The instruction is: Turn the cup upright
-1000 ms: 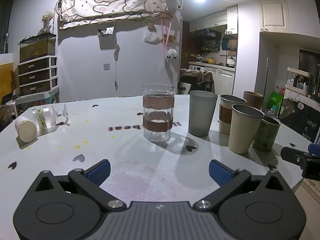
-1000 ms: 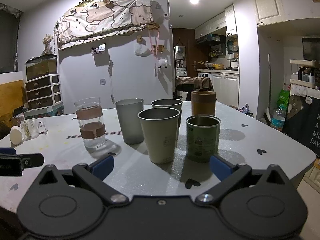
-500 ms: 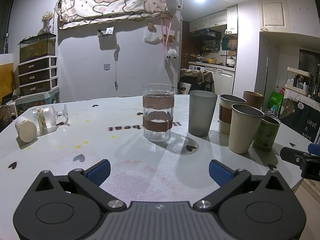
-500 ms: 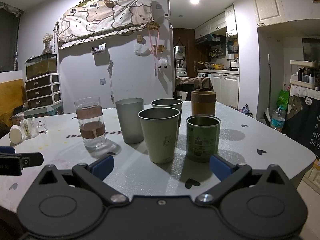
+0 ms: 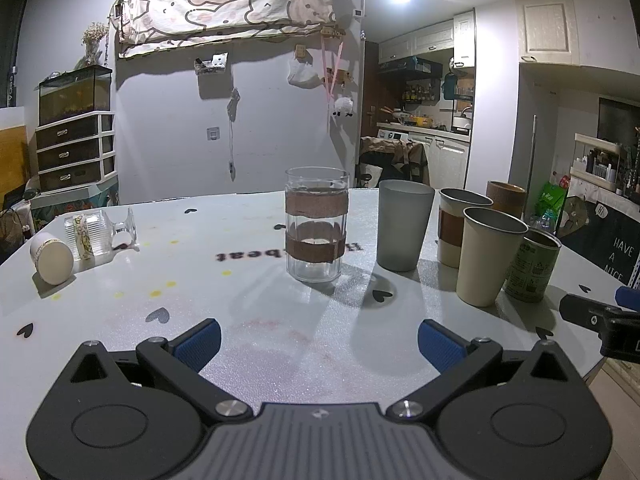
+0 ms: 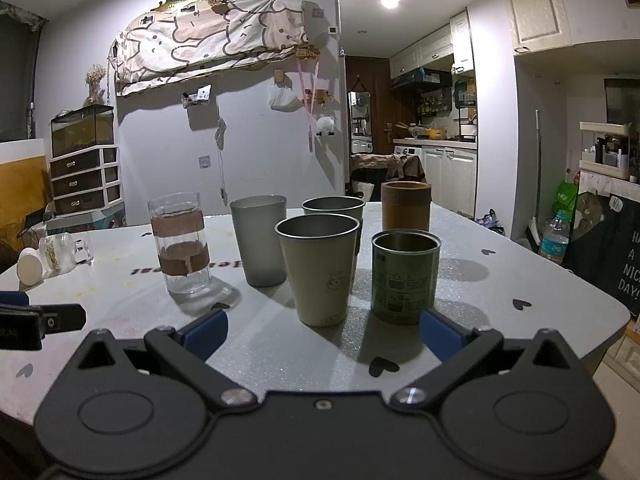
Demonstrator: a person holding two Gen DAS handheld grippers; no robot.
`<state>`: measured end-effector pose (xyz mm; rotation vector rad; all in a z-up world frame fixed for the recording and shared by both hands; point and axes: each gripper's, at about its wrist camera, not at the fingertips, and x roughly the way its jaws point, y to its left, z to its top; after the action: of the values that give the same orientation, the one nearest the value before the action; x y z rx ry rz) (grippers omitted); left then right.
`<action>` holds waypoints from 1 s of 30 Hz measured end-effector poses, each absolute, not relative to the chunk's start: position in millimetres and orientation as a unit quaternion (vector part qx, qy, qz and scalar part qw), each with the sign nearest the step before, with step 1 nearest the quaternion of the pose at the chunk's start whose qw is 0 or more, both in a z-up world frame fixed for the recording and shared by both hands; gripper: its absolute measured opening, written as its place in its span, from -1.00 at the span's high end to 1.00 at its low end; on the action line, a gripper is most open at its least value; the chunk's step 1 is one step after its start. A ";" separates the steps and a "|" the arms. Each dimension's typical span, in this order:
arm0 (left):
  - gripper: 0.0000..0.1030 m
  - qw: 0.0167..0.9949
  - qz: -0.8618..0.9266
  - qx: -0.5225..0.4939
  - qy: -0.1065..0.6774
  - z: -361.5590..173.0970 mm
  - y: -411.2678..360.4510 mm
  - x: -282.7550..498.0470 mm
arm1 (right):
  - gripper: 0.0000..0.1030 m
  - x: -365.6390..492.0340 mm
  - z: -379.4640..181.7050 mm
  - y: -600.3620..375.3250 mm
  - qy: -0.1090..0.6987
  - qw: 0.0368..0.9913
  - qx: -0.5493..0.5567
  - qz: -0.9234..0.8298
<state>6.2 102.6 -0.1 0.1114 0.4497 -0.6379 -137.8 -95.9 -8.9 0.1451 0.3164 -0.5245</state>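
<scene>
1. Cups lying on their sides were the ones left to right: a white cup (image 5: pixel 51 257) and a clear ribbed glass (image 5: pixel 90 231) lay at the far left of the surface (image 5: pixel 248 308), well apart from the standing group.

2. White cup lay with one round end turned toward the near left; whether that end was its base or a closed mouth could not be told. Its long axis ran away toward the far side, close beside the ribbed glass.

3. Left claw (image 5: pixel 318 338) hovered low over the near edge with its blue pads spread wide and nothing between them. It faced a banded glass (image 5: pixel 317 224), so the toppled cups lay off to its left and farther away.

4. Right claw (image 6: pixel 322 334) was spread just as wide and empty. It faced a cream cup (image 6: pixel 318 270) and a green tin (image 6: pixel 405 276), both upright, with a grey cup (image 6: pixel 260 239) behind them.

5. From the right claw's view the white cup (image 6: pixel 29 266) showed only at the far left edge, past the left claw's tip (image 6: pixel 60 317).

6. My judgement: the left claw was the nearer one, and it would need to swing left and forward, then close across the cup's side, not along its axis.
</scene>
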 end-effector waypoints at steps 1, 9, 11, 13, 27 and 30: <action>-1.00 0.923 -0.311 0.054 0.219 -0.1 102.3 6.2 | -1.00 -135.7 -9.0 -92.9 0.155 0.951 0.072 -0.258; -1.00 0.923 -0.311 0.055 0.219 -0.1 102.8 6.2 | -1.00 -135.6 -8.8 -93.0 0.156 0.951 0.072 -0.258; -1.00 0.923 -0.311 0.055 0.219 0.0 102.1 6.1 | -1.00 -135.6 -8.8 -92.9 0.156 0.951 0.071 -0.258; -1.00 0.923 -0.311 0.055 0.219 0.0 102.0 6.1 | -1.00 -136.4 -9.2 -94.3 0.155 0.951 0.071 -0.258; -1.00 0.923 -0.311 0.055 0.219 0.0 102.4 6.1 | -1.00 -136.7 -9.2 -94.8 0.156 0.951 0.071 -0.258; -1.00 0.923 -0.311 0.055 0.219 0.2 102.0 5.9 | -1.00 -138.0 -9.8 -97.4 0.157 0.951 0.071 -0.258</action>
<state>5.9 102.0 0.2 0.1125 0.4501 -0.6380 -138.0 -97.4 -9.8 0.1449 0.3186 -0.5248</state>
